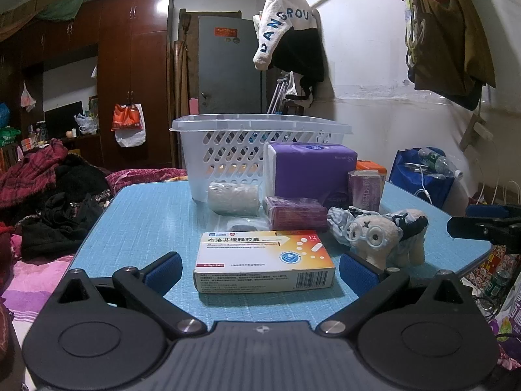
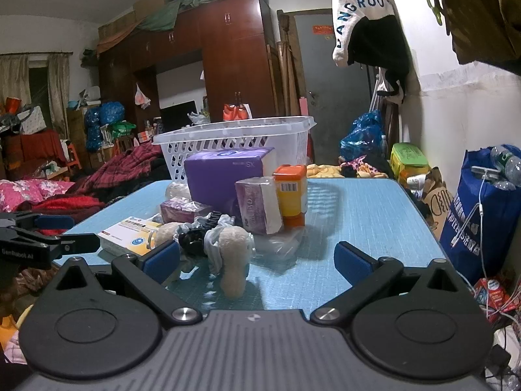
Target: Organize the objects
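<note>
While my left hand-held gripper (image 1: 260, 268) stands wide open with the medicine box (image 1: 264, 262) lying flat between its blue pads, I judge the sound grip is to close squarely across the box's short ends, then lift straight up. My right hand-held gripper (image 2: 257, 260) gapes empty around the plush sheep (image 2: 232, 254). Beyond, the purple tissue pack (image 1: 312, 169) crowds the white basket (image 1: 228, 143) at the desk's (image 1: 146, 215) far edge, so open room lies to the left.

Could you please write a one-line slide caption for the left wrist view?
Open left gripper frames a medicine box on the blue table, white basket behind.
</note>
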The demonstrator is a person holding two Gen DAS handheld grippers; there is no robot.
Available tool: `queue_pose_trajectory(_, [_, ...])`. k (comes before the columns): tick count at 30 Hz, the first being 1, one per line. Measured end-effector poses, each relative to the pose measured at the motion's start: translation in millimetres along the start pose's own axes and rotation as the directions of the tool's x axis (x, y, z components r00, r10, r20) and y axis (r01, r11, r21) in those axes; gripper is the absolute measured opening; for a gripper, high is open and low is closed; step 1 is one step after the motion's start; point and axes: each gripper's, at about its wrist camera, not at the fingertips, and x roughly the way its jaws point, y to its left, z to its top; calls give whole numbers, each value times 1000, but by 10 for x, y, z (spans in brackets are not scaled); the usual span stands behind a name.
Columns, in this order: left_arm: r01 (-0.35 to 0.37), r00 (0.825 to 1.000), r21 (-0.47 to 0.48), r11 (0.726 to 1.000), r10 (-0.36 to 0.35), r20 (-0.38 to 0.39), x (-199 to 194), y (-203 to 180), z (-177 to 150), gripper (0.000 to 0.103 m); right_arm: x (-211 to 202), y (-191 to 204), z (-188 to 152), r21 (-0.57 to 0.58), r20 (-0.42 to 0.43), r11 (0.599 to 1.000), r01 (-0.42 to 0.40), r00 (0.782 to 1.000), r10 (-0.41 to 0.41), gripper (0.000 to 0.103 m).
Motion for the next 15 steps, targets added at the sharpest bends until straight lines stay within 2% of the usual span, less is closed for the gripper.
queue_pose_trajectory(6, [6,1000,-13,1000,-6,0,9,17,-3,103,14,-21,-9,15,-4,1000,-7,1000,7,103])
queue_pose_trajectory(9, [-12,999,-14,1000,12,35,-34,7,2,103,2,-30,-5,10,13,1000,-21,1000,21,103])
queue_pose_trajectory(11, [-20,996,-14,1000,21,84,-89,-6,9,103,-21,-28,-9,6,52,1000,-27,998,27,103])
queue_pose_trajectory(15, [-1,988,8,1000,0,152,-123,-30,32,103,-84,-38,-50,2,183,1000,17,983,-17,103])
